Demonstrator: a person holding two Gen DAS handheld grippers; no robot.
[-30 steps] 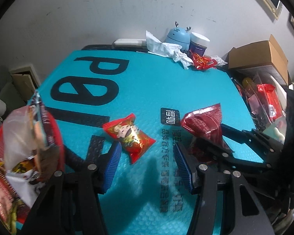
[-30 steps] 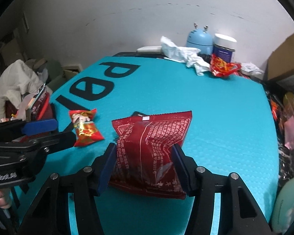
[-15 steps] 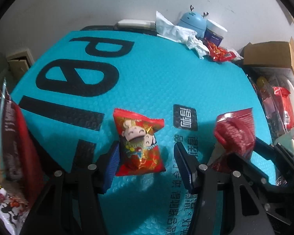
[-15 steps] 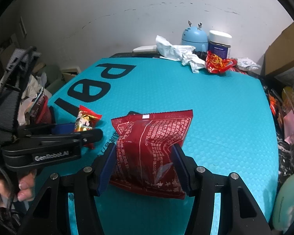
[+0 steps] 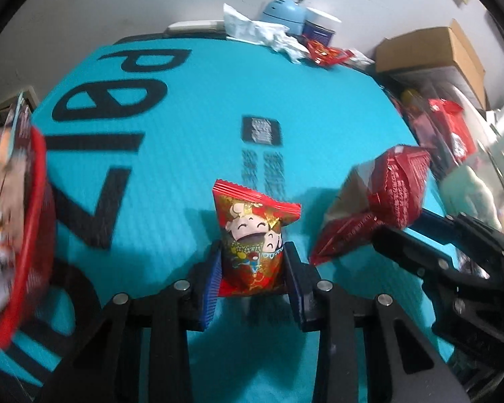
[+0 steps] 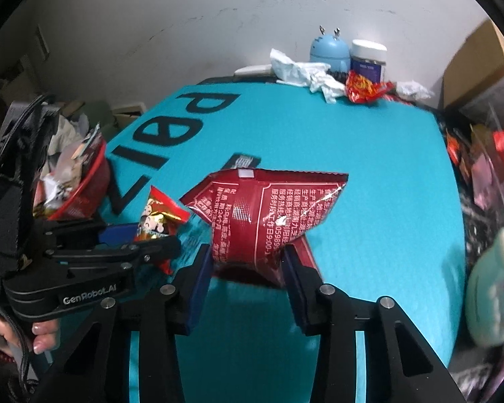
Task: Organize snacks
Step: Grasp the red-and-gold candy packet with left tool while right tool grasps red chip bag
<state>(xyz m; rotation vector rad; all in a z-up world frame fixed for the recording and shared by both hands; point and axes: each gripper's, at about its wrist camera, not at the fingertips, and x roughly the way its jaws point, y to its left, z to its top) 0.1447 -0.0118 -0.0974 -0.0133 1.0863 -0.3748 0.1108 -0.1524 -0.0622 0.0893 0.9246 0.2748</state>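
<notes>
Two packets are being gripped at once, one per gripper, presumably so that both can be carried off to the red basket [image 5: 33, 221] in a single trip. The small cartoon-printed snack packet [image 5: 252, 241] is being pinched low on its body by the left gripper [image 5: 252, 268], whose jaws are closing, their ribbed blue pads being pressed into either side; the glossy foil is being creased there while the crimped, saw-toothed top seal is left standing free and upright. Just to the right, the larger dark red snack bag [image 6: 268, 215] is being squeezed at its near end by the right gripper [image 6: 248, 265], whose jaws are also closing; the slick film is being buckled inward at the waist, so the air-puffed far half is being made to bulge and tip up over the teal mat [image 6: 369, 168]. The mat's dimpled foam surface, printed with big black letters, is being left bare between the two packets. The basket, a round red mesh-walled thing already being crowded with crinkly wrappers, is being kept at the left edge, near the left gripper. At the far edge, crumpled white tissue [image 6: 302, 70] and a small blue rounded gadget [image 6: 329, 50] are being left untouched.
</notes>
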